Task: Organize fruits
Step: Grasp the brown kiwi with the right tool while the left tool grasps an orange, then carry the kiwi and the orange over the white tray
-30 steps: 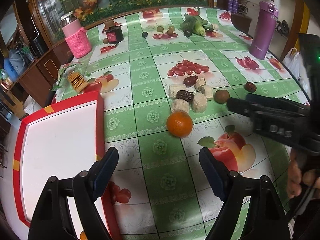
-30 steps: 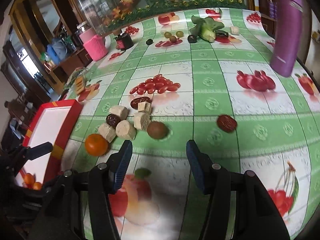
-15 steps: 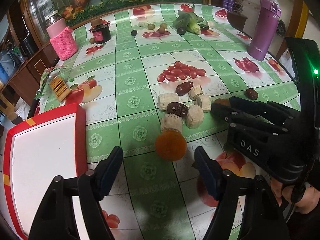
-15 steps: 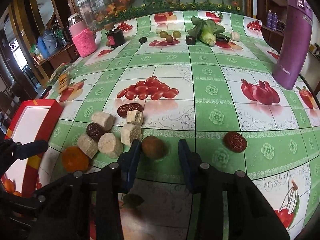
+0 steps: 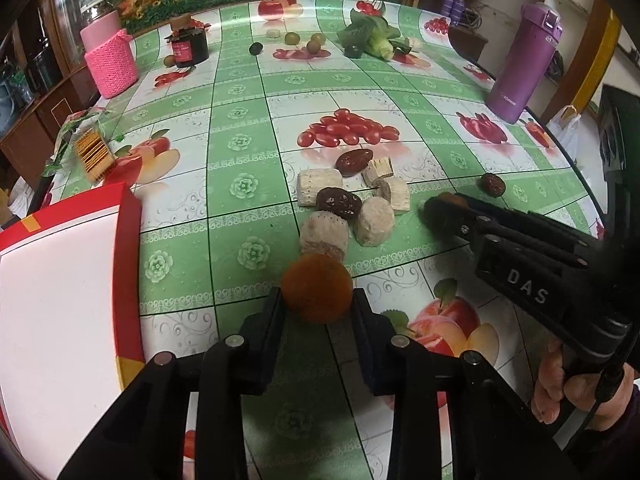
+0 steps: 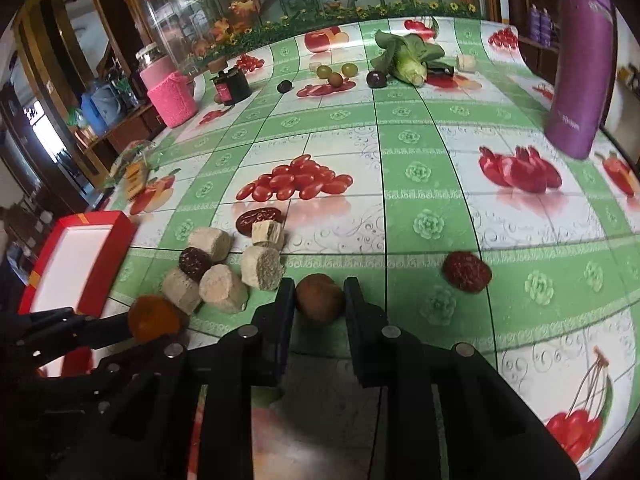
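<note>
An orange mandarin [image 5: 317, 288] sits between the fingers of my left gripper [image 5: 318, 300], which is shut on it. It also shows at the left of the right wrist view as the mandarin [image 6: 154, 318]. My right gripper [image 6: 319, 294] is shut on a brown kiwi [image 6: 319, 298]. Just beyond both fruits lie beige cylinder pieces [image 5: 374, 221] and dark dates [image 5: 339, 202]. A loose red date [image 6: 466, 271] rests to the right. The red tray with a white floor [image 5: 48, 280] stands at the left.
A purple bottle [image 5: 524, 62] stands at the right edge of the table. At the back are a pink knitted jar [image 5: 110, 60], a dark jar [image 5: 190, 46], green vegetables [image 5: 372, 38] and small round fruits [image 5: 302, 40]. A snack packet [image 5: 90, 152] lies near the tray.
Both grippers moved forward and closed. The left one now clamps the mandarin, the right one the kiwi; a second ago both stood wide open, short of the fruits.
</note>
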`<state>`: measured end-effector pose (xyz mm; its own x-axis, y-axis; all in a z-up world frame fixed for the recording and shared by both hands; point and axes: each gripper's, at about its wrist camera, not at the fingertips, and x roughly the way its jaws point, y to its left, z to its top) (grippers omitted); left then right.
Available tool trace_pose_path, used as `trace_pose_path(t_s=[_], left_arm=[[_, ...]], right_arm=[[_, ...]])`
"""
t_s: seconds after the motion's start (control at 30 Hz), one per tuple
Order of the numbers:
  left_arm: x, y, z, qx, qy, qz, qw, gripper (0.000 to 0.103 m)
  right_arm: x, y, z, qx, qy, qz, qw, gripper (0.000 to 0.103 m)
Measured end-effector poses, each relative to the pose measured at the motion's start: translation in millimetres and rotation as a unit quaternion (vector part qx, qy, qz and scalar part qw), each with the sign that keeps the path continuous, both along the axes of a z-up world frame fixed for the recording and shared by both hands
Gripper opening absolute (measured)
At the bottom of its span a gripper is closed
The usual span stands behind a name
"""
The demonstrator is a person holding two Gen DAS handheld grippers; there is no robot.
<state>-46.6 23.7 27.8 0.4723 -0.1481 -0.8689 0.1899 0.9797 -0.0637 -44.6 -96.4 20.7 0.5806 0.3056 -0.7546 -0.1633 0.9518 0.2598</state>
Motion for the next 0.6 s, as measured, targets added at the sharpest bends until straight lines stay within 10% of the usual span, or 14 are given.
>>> trace_pose_path(t_s=[0.33, 0.6], left_arm=[[-57.1, 35.3, 38.8, -0.012, -0.057, 0.004, 0.9983, 0.033], [-87.7, 107.2, 56.5, -0.008, -0.092, 0.063, 0.9938, 0.033]], right_arm=[[-44.1, 2.4, 22.6, 0.05, -0.01, 0.009, 0.999, 0.027], [-70.4, 85.7, 52.3, 0.051, -0.028, 0.102, 0.993, 0.027]])
